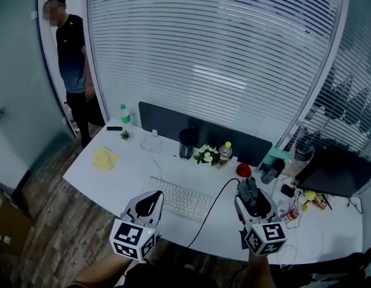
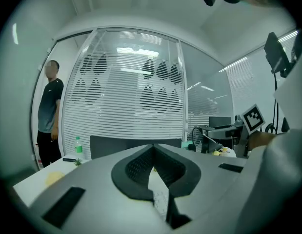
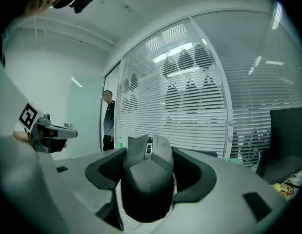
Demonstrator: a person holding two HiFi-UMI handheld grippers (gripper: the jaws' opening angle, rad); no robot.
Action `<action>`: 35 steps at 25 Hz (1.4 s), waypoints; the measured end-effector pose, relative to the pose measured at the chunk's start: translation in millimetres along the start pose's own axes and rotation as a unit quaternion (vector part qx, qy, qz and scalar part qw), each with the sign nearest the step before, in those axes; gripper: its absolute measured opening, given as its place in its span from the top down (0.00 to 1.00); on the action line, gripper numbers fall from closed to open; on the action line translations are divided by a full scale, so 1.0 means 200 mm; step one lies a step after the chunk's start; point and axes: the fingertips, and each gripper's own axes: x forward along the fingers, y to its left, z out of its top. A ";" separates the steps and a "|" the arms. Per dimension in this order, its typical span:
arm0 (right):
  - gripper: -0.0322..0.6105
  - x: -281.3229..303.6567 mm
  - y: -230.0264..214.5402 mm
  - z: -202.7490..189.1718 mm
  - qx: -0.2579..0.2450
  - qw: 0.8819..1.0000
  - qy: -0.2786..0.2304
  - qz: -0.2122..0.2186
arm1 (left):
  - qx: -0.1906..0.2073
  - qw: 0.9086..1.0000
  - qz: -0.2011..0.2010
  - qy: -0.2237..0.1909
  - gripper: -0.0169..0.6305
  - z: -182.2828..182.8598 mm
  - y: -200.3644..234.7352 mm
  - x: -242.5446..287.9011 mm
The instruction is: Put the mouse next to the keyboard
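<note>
A black wired mouse (image 1: pixel 252 197) sits between the jaws of my right gripper (image 1: pixel 250 191), which is shut on its sides above the white desk (image 1: pixel 113 182), right of the keyboard. In the right gripper view the mouse (image 3: pixel 147 179) fills the space between the dark pads. Its black cable (image 1: pixel 212 206) curves across the desk toward the front edge. The white keyboard (image 1: pixel 182 200) lies at the desk's front middle. My left gripper (image 1: pixel 150 198) hovers over the keyboard's left end. Its jaws are shut with nothing between them (image 2: pixel 153 152).
A person (image 1: pixel 70 53) stands at the far left by the glass wall. On the desk are a yellow cloth (image 1: pixel 105 158), a green bottle (image 1: pixel 124 114), a black cup (image 1: pixel 187 144), flowers (image 1: pixel 206 155) and a red object (image 1: pixel 243 170). Clutter and a dark screen (image 1: pixel 335 173) crowd the right end.
</note>
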 end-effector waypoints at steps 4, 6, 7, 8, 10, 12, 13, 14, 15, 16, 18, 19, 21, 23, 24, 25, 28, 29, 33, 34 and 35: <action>0.49 0.09 -0.09 -0.12 0.005 1.000 0.021 0.005 | -0.001 1.000 0.021 0.008 0.93 -0.07 -0.02 0.02; 0.49 0.11 -0.13 -0.20 0.012 0.999 0.032 0.002 | -0.003 1.000 0.027 0.014 0.93 -0.11 -0.05 0.03; 0.49 0.12 -0.16 -0.24 0.016 0.999 0.037 0.000 | -0.003 0.999 0.029 0.017 0.93 -0.12 -0.06 0.04; 0.49 0.14 -0.18 -0.27 0.019 0.999 0.042 -0.003 | -0.003 0.999 0.031 0.018 0.93 -0.13 -0.07 0.04; 0.49 0.17 -0.22 -0.34 0.025 0.998 0.052 -0.006 | 0.000 0.999 0.036 0.022 0.93 -0.15 -0.09 0.04; 0.49 0.21 -0.26 -0.42 0.029 0.997 0.064 -0.008 | 0.003 0.999 0.044 0.025 0.93 -0.17 -0.10 0.04; 0.49 0.22 -0.27 -0.46 0.031 0.997 0.071 -0.008 | 0.003 0.998 0.049 0.027 0.93 -0.18 -0.10 0.04; 0.49 0.24 -0.29 -0.50 0.033 0.996 0.078 -0.008 | 0.001 0.998 0.055 0.030 0.93 -0.20 -0.11 0.04; 0.49 0.25 -0.30 -0.54 0.034 0.996 0.083 -0.007 | 0.000 0.998 0.060 0.032 0.93 -0.22 -0.11 0.04; 0.49 0.26 -0.32 -0.58 0.035 0.995 0.089 -0.007 | 0.000 0.997 0.064 0.034 0.93 -0.24 -0.11 0.04; 0.49 0.28 -0.33 -0.66 0.039 0.994 0.101 -0.007 | 0.002 0.997 0.071 0.040 0.93 -0.28 -0.13 0.05; 0.49 0.28 -0.34 -0.71 0.041 0.993 0.108 -0.006 | 0.002 0.996 0.072 0.044 0.93 -0.30 -0.14 0.05; 0.49 0.29 -0.36 -0.80 0.043 0.992 0.122 -0.006 | 0.000 0.996 0.074 0.052 0.93 -0.35 -0.17 0.06; 0.49 0.31 -0.37 -0.87 0.044 0.990 0.132 -0.005 | -0.001 0.995 0.075 0.059 0.93 -0.38 -0.18 0.07; 0.49 0.33 -0.38 -0.91 0.045 0.990 0.137 -0.006 | 0.000 0.995 0.076 0.062 0.93 -0.40 -0.19 0.08; 0.49 0.34 -0.39 -0.95 0.045 0.989 0.143 -0.008 | 0.001 0.995 0.076 0.067 0.93 -0.42 -0.19 0.08; 0.49 0.37 -0.42 -1.09 0.049 0.985 0.164 -0.015 | 0.001 0.994 0.080 0.080 0.93 -0.47 -0.20 0.07; 0.49 0.38 -0.43 -1.13 0.051 0.984 0.172 -0.017 | 0.000 0.993 0.082 0.083 0.93 -0.48 -0.20 0.07; 0.49 0.41 -0.43 -1.30 0.064 0.977 0.204 -0.022 | -0.002 0.991 0.092 0.093 0.93 -0.52 -0.19 0.04; 0.49 0.42 -0.44 -1.35 0.065 0.975 0.211 -0.024 | -0.002 0.991 0.094 0.095 0.93 -0.53 -0.19 0.04; 0.49 0.43 -0.44 -1.39 0.066 0.973 0.219 -0.025 | -0.002 0.991 0.096 0.096 0.93 -0.53 -0.19 0.03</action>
